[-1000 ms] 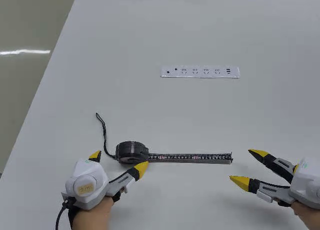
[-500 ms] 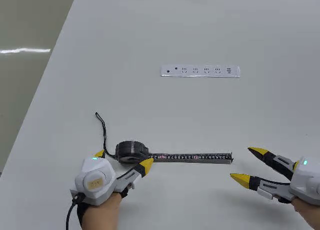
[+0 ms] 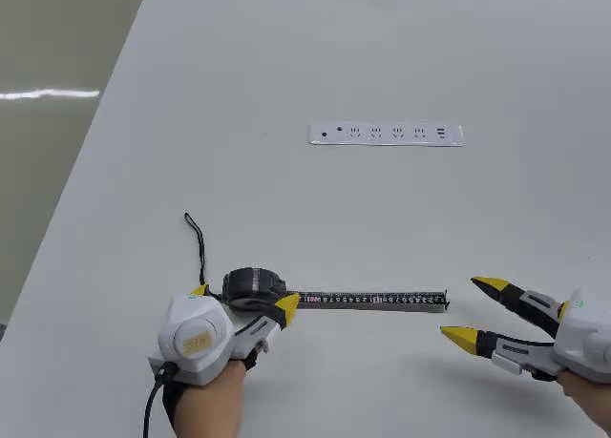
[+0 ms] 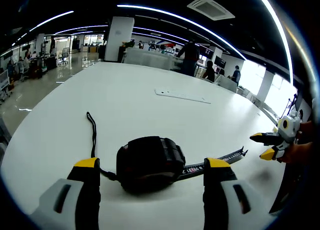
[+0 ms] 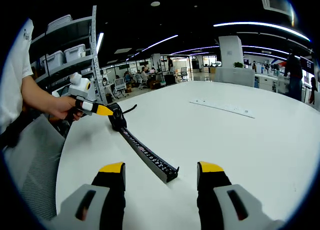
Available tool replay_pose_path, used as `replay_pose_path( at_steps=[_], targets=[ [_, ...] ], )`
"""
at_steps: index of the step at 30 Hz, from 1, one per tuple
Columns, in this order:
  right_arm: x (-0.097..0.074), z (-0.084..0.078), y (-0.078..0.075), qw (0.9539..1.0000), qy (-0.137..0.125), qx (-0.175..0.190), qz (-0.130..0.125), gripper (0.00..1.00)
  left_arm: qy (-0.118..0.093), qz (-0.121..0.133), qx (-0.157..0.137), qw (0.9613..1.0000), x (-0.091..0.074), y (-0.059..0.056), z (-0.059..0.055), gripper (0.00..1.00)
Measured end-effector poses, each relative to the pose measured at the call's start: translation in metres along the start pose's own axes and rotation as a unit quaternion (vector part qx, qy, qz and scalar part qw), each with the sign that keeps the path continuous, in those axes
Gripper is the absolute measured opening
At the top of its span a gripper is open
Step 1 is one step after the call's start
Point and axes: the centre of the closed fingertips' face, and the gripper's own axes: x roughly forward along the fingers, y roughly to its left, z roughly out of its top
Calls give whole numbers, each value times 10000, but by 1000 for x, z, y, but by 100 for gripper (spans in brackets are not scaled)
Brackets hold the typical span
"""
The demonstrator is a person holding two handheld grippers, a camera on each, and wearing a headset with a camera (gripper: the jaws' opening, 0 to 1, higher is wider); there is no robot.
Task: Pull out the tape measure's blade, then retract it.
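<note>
Tape measure (image 3: 253,287) sits at 6 o'clock on the table (image 3: 286,66), blade (image 3: 372,300) out toward 3. Left gripper (image 3: 242,300) straddles the case, jaws loose, probably to steady it. Right gripper (image 3: 475,310) hangs unclenched near the blade's tip.

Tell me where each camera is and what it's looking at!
Head view: on the person's head, looking down at the table; left hand, right hand, left gripper and right gripper show.
Left gripper view: rides the left gripper, looking along its open jaws at the tape measure between them; the right hand shows at right.
Right gripper view: rides the right gripper, facing the blade's tip; an arm shows at left.
Shared: both gripper views show the power strip.
</note>
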Motion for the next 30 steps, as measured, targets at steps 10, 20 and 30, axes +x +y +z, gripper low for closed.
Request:
replay_pose_path(
  at_steps=[10, 20, 30],
  targets=[
    [8, -6, -2, 9998, 115, -96, 150, 56, 7, 77, -117, 9999, 3, 2, 0, 81],
    [15, -10, -2, 9992, 212, -145, 300, 50, 53, 102, -155, 9998, 7, 3, 0, 79],
    [19, -13, -2, 9987, 277, -139, 402, 46, 93, 100, -128, 9998, 10, 1, -2, 77]
  ],
)
